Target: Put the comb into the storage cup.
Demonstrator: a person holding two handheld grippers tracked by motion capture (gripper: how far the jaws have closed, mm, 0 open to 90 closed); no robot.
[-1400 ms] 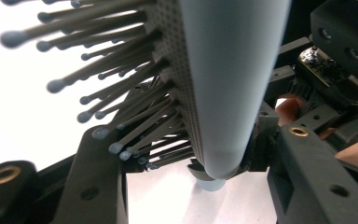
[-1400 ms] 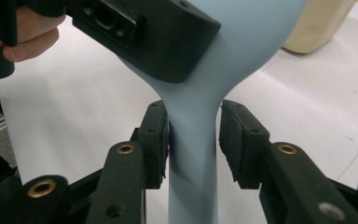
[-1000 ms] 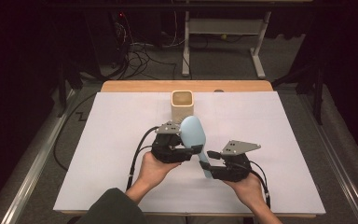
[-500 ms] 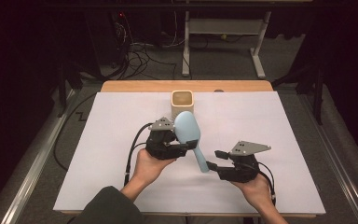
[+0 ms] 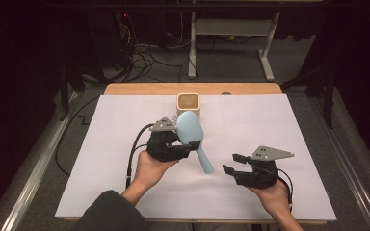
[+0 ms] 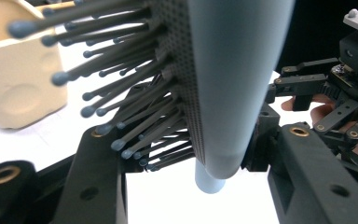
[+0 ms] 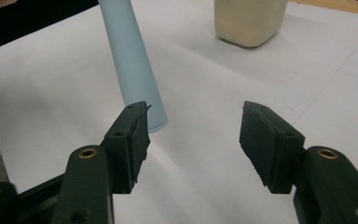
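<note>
I hold the light blue hairbrush [image 5: 191,131] in my left gripper [image 5: 177,148], the 2 jaws pinching it across the lower part of the head, 1 jaw in among the bristles [image 6: 121,93] and the other against the smooth back. Gripping there, near the neck, keeps the weight close to my hand, so the brush is less likely to swing. From this gripper the head rises up and away toward the cream holder [image 5: 188,103], which stands just beyond the brush tip on the white table cover [image 5: 106,159], while the handle [image 5: 204,161] slopes down and out to the side of my right hand, its end free in the air above the cover. My right gripper [image 5: 231,163] sits apart from that handle end, jaws spread wide and pinching nothing; in the right gripper view the handle [image 7: 133,70] hangs just ahead of 1 jaw rather than between the 2, and the holder [image 7: 249,21] stands farther off beyond it. I judge that I keep the right gripper open and low beside the handle so it is ready to steady or take the free end if needed, while the left does the carrying. The open mouth of the holder faces up, so the brush would probably need to turn handle down to go in, and that is why I hold the head rather than the handle.
</note>
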